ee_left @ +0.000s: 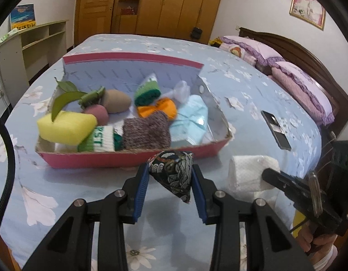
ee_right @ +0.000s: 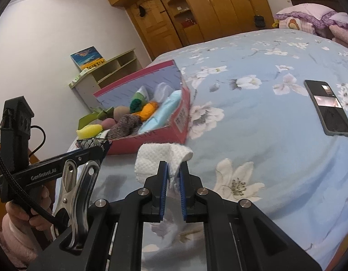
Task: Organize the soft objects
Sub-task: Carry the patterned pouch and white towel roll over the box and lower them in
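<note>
A pink cardboard box sits on the flowered bed, full of soft things: a yellow sponge, knitted pieces, an orange item, a pale blue pack. My left gripper is shut on a dark patterned triangular pouch, held just in front of the box's near wall. In the right wrist view the same pouch pokes out of the left gripper. My right gripper is shut on a folded white cloth, lifted slightly off the bed to the right of the box; that cloth also shows in the left wrist view.
A black phone lies on the blue flowered bedsheet to the right. Purple pillows rest at the headboard. Wooden wardrobes and a beige shelf unit stand behind the bed. A person's hand holds the left gripper's handle.
</note>
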`<state>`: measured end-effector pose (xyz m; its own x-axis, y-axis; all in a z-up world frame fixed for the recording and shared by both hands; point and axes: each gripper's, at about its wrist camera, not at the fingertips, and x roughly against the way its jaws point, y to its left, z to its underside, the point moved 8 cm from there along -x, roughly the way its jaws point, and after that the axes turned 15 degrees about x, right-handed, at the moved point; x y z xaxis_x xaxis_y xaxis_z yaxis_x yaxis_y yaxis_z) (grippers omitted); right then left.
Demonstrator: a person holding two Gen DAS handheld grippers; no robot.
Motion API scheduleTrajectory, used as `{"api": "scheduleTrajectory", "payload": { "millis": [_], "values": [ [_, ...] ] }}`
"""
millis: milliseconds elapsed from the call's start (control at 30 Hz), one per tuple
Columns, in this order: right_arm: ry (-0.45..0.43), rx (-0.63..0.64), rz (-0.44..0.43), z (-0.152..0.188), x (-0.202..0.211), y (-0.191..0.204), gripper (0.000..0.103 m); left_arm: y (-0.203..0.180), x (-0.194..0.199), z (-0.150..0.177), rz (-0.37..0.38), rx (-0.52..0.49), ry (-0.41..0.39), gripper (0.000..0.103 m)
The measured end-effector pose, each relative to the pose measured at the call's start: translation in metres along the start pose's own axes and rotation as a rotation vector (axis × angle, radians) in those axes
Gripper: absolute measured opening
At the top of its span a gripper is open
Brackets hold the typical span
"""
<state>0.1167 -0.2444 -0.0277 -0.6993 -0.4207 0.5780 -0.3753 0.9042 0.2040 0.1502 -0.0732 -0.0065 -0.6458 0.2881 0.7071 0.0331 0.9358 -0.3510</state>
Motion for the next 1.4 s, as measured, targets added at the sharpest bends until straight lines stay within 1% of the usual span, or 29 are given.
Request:
{"api": "scheduleTrajectory", "payload": {
  "millis": [167, 433, 633, 900, 1000, 1100, 1300, 1400],
  "values": [
    [0.008, 0.025, -0.029, -0.011, -0.004, 0.012, 0.011, 0.006, 0.007, -0.015, -0.005, 0.007, -0.033, 0.039],
    [-0.003, 0.041, -0.068, -0.04, -0.014, 0.027, 0.011, 0.016, 0.016, -0.042, -0.029, 0.011, -0.088, 0.039],
    [-0.018, 0.072, -0.062, -0.063, -0.026, 0.038, 0.011, 0.02, 0.014, -0.058, -0.047, 0.011, -0.111, 0.039],
    [-0.037, 0.083, -0.042, -0.084, -0.047, 0.045, 0.011, 0.023, 0.002, -0.07, -0.062, 0.018, -0.114, 0.039],
    [-0.034, 0.093, -0.026, -0.089, -0.053, 0.045, 0.012, 0.026, -0.005, -0.074, -0.078, 0.02, -0.121, 0.039],
    [-0.035, 0.097, -0.02, -0.093, -0.06, 0.045, 0.012, 0.029, -0.016, -0.077, -0.089, 0.031, -0.11, 0.039],
    [-0.023, 0.114, 0.013, -0.096, -0.076, 0.041, 0.012, 0.033, -0.034, -0.08, -0.11, 0.035, -0.101, 0.039],
    [-0.012, 0.109, 0.014, -0.095, -0.085, 0.037, 0.012, 0.033, -0.04, -0.079, -0.115, 0.035, -0.099, 0.039]
  ]
}}
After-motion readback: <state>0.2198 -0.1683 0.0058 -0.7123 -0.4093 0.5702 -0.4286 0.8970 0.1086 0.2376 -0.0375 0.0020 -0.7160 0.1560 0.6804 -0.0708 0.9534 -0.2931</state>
